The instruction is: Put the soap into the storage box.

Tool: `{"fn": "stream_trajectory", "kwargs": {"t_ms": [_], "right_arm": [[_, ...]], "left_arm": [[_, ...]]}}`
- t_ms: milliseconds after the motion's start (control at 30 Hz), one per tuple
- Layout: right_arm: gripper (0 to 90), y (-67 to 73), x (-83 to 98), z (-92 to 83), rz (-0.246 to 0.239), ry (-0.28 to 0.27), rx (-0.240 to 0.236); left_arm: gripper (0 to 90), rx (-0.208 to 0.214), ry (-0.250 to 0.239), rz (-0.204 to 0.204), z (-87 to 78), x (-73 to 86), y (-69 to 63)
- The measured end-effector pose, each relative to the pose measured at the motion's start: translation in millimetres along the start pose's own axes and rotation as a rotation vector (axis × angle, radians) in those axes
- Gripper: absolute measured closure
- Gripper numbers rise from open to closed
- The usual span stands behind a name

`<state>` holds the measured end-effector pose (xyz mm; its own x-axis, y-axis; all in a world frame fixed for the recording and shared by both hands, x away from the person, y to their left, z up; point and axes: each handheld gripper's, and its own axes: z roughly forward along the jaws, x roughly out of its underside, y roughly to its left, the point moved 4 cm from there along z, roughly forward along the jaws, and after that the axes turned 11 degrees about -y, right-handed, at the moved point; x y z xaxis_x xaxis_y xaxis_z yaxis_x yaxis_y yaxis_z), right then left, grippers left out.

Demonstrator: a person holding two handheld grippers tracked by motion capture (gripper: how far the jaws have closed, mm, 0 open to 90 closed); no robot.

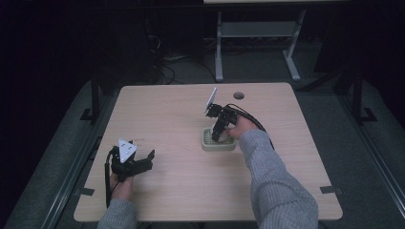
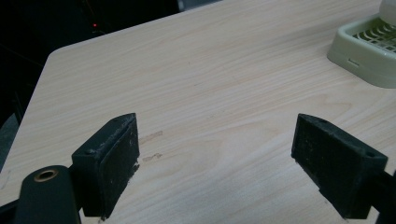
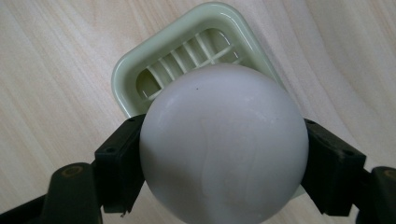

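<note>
Two jaws of the right tool [image 3: 219, 154] clamp a smooth white ball [image 3: 223, 144] directly above the pale green slotted plastic tray [image 3: 140, 70] at desk [image 1: 167, 119] centre. Left tool [image 2: 224, 163] jaws stand apart, near-left.

We count one white ball [image 3: 223, 144], clamped between the two jaws of the right gripper [image 1: 218, 135]. Directly below that gripper we see one pale green slotted tray [image 3: 140, 70]. We count two grippers in all; the left gripper [image 1: 138, 162] holds nothing, jaws spread. One wooden table [image 1: 181, 114] lies under both.
</note>
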<state>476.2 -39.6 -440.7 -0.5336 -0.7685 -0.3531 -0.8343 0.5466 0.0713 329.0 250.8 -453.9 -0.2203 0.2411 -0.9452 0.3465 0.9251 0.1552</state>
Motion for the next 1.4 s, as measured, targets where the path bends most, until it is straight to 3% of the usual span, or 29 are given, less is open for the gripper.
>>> {"fn": "stream_trajectory", "kwargs": {"t_ms": [700, 1400], "right_arm": [[23.5, -3.9, 2.6, 14.5, 0.01, 0.018, 0.013], [23.4, -2.1, 7.1, 15.9, 0.02, 0.035, 0.026]], "left_arm": [[14.8, 0.0, 0.0, -0.004, -0.2, 0.0, -0.2], [14.8, 0.001, 0.001, 0.002, -0.3, -0.3, -0.4]]}}
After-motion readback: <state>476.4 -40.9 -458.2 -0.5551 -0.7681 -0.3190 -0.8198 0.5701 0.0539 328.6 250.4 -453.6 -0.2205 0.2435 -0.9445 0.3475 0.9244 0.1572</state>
